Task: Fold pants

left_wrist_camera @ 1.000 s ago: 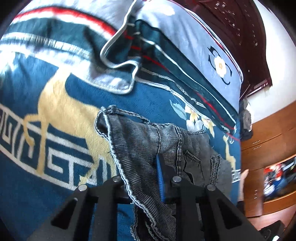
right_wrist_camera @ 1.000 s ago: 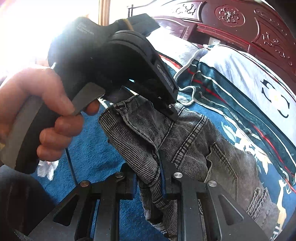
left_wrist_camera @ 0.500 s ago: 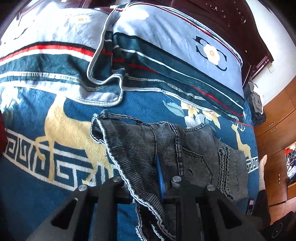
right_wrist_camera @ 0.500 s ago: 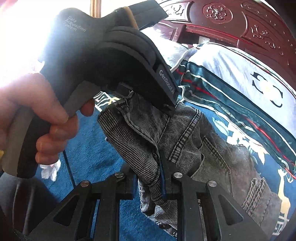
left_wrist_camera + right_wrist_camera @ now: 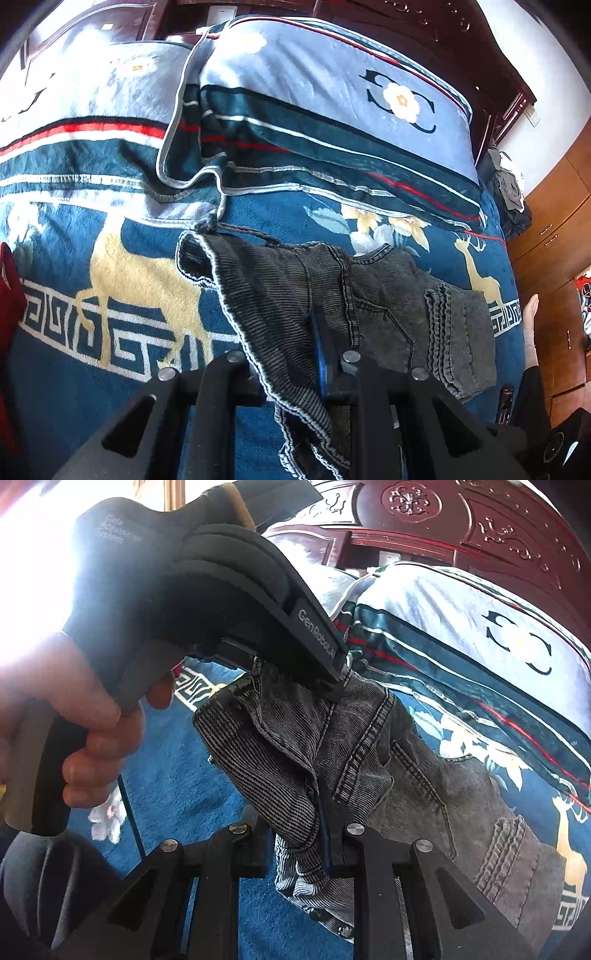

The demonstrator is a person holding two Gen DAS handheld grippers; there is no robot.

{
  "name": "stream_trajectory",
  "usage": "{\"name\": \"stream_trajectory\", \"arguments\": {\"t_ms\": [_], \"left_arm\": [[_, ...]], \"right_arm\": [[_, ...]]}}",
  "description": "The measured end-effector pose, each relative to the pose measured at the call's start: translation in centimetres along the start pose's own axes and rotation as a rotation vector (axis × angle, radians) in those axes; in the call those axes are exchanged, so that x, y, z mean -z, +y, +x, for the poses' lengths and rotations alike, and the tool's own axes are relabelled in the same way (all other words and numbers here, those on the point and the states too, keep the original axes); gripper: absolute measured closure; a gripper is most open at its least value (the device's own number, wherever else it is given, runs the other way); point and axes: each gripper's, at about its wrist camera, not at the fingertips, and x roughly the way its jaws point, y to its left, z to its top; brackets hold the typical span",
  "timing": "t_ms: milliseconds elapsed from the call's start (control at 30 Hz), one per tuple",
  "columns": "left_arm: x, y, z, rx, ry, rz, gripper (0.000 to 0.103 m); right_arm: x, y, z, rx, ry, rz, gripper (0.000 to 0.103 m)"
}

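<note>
Setting: a bed is covered by a blue blanket (image 5: 110, 387) printed with gold deer and a white key-pattern border; a striped pillow (image 5: 332, 122) lies near a dark carved headboard (image 5: 480, 520).
Pants: grey-black denim pants (image 5: 388, 310) are held up at one end, bunched at the waistband; the rest trails down onto the blanket, toward the right of the left wrist view.
Left gripper: the left gripper (image 5: 295, 369) is seen with its jaws nearly closed, pinched on a fold of the waistband fabric, which hangs between and below them.
Right gripper: the right gripper (image 5: 299, 849) is likewise nearly closed, with a thick fold of the pants clamped between its jaws.
Left hand: in the right wrist view, the left hand (image 5: 92, 738) is wrapped round the grey handle of the other tool, whose black nose is buried in the denim.
Change in left view: compared with a second ago, far more of the bed is taken in; the whole pillow and part of the headboard are now visible, and the pants are seen smaller and stretched further out across the blanket.
Change in right view: the other tool is now seen larger and closer, and the fabric between the two tools is gathered more steeply.
Edge details: a wooden cabinet (image 5: 554, 236) is visible at the far right.
</note>
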Motion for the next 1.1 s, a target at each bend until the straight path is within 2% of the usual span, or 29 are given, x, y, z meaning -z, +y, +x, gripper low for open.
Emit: {"name": "stream_trajectory", "arguments": {"t_ms": [367, 1100], "left_arm": [[-0.3, -2.8, -0.4, -0.008, 0.000, 0.049, 0.088], [-0.9, -8.0, -1.3, -0.006, -0.009, 0.115, 0.088]], "right_arm": [[0.5, -1.5, -1.1, 0.001, -0.019, 0.059, 0.086], [1.5, -3.2, -3.7, 0.006, -0.062, 0.137, 0.086]]}}
